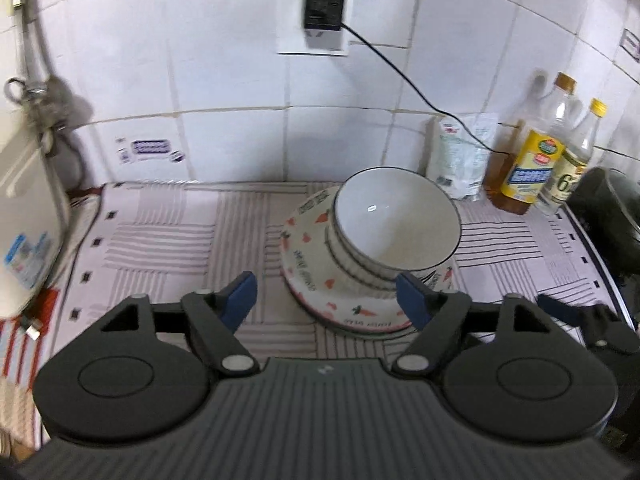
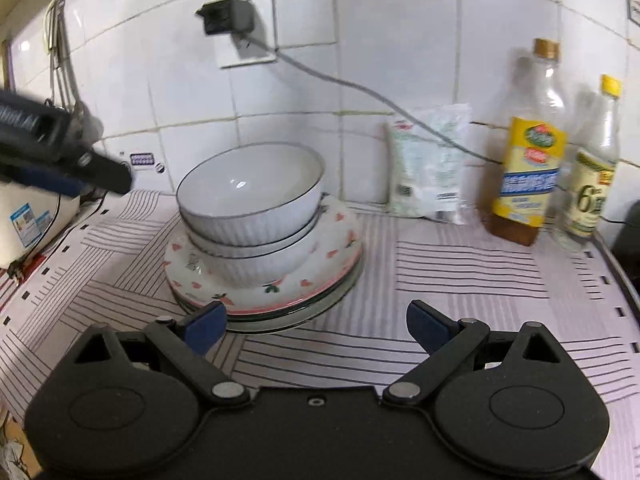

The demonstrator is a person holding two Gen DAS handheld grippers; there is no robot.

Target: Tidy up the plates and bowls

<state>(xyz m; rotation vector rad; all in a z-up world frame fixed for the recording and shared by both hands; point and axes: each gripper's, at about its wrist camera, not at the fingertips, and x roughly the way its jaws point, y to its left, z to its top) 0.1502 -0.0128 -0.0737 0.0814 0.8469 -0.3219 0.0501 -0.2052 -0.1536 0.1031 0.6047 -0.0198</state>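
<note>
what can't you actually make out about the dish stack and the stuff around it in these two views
- Plate count: in the right wrist view, the plates show only rim edges under the two bowls.
- Lower bowl's inside: covered by the top bowl in both views.
- Bottle labels: print too small and blurred.
- Dark object at the right edge, left wrist view: cut off.
- Wall stickers: too small.

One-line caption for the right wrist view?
Open right gripper faces two nested white bowls stacked on plates, bottles behind.
</note>
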